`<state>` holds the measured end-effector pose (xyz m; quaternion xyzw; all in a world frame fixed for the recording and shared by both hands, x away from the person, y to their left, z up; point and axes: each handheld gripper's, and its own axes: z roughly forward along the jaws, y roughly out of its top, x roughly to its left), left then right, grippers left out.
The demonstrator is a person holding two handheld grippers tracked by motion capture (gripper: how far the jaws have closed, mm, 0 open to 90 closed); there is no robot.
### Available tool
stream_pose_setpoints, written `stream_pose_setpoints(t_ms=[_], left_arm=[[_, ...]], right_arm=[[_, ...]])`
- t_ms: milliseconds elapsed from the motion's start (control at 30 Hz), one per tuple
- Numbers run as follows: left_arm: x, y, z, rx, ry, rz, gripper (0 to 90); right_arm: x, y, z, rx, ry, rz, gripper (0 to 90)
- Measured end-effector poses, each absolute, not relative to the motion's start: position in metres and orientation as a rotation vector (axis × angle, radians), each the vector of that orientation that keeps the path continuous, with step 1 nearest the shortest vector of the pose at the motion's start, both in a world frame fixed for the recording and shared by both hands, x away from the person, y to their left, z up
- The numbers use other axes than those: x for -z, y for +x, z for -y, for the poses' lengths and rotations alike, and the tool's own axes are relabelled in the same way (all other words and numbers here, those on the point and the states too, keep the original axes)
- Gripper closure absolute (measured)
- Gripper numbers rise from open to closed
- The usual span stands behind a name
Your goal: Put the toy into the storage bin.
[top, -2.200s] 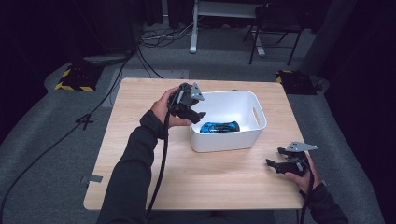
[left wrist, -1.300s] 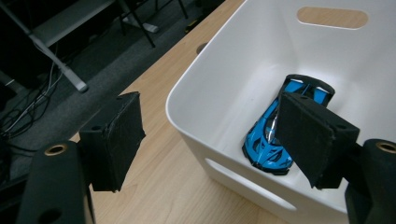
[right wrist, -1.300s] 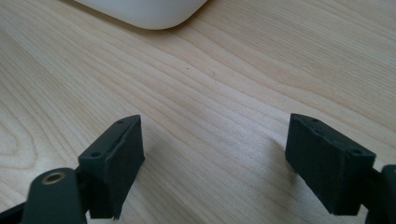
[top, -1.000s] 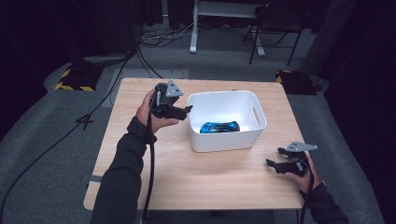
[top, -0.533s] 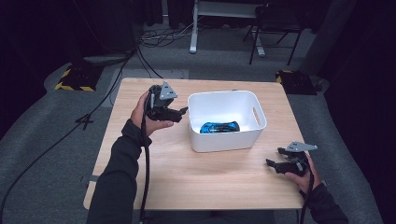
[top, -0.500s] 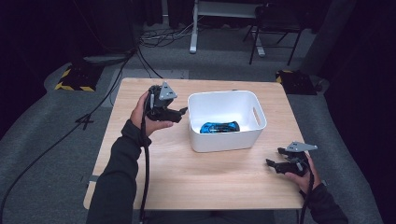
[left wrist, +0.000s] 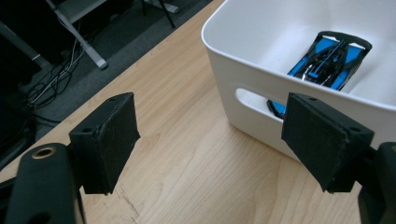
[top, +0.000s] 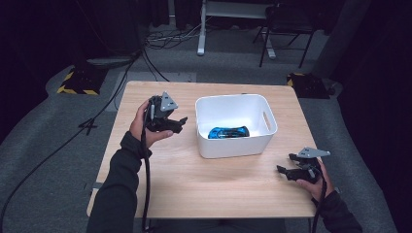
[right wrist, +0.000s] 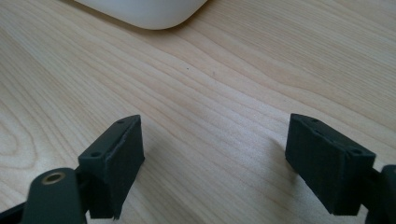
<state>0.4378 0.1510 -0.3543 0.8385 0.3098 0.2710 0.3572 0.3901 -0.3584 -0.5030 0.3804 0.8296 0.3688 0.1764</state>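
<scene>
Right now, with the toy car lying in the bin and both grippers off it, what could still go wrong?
1. The left gripper hangs open close to the white bin; a careless swing could knock the bin.
2. The blue toy car lies loose inside, so a bump might shift it.
3. The bin sits off toward the table's right side, nearer that edge if pushed.

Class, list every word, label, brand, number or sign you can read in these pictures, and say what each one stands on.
No text can be read anywhere.
Blue toy car in the white bin: blue and black pattern, no legible lettering.
Yellow-and-black hazard stripes on a floor block: a warning pattern without words.
</scene>
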Motion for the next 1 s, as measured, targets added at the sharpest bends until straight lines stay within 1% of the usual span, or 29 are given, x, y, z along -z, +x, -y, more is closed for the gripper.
stream_pose_setpoints(t_ms=[33, 133, 167, 233, 300, 700, 767, 833, 1000], left_arm=[[0.356, 0.436, -0.153, -0.721, 2.162, -0.811, 18.0], [0.363, 0.433, -0.154, -0.714, 2.15, -0.835, 17.2], [0.366, 0.432, -0.155, -0.73, 2.152, -0.844, 17.1], [0.37, 0.429, -0.157, -0.711, 2.153, -0.852, 16.9], [0.373, 0.427, -0.16, -0.727, 2.197, -0.839, 16.4], [0.393, 0.412, -0.169, -0.734, 2.213, -0.857, 16.2], [0.396, 0.409, -0.169, -0.718, 2.215, -0.863, 16.2], [0.399, 0.406, -0.17, -0.737, 2.232, -0.854, 16.2], [0.407, 0.396, -0.173, -0.736, 2.239, -0.859, 16.1]], right_arm=[[0.503, 0.39, 0.358, -1.044, 1.075, -2.349, 19.5], [0.503, 0.39, 0.358, -1.044, 1.077, -2.349, 19.5], [0.503, 0.39, 0.358, -1.044, 1.077, -2.349, 19.5], [0.503, 0.39, 0.358, -1.044, 1.077, -2.349, 19.5], [0.503, 0.39, 0.358, -1.044, 1.077, -2.349, 19.5], [0.503, 0.39, 0.358, -1.044, 1.077, -2.349, 19.5], [0.503, 0.39, 0.358, -1.044, 1.078, -2.349, 19.5], [0.503, 0.39, 0.358, -1.044, 1.076, -2.349, 19.5], [0.503, 0.39, 0.358, -1.044, 1.078, -2.348, 19.5]])
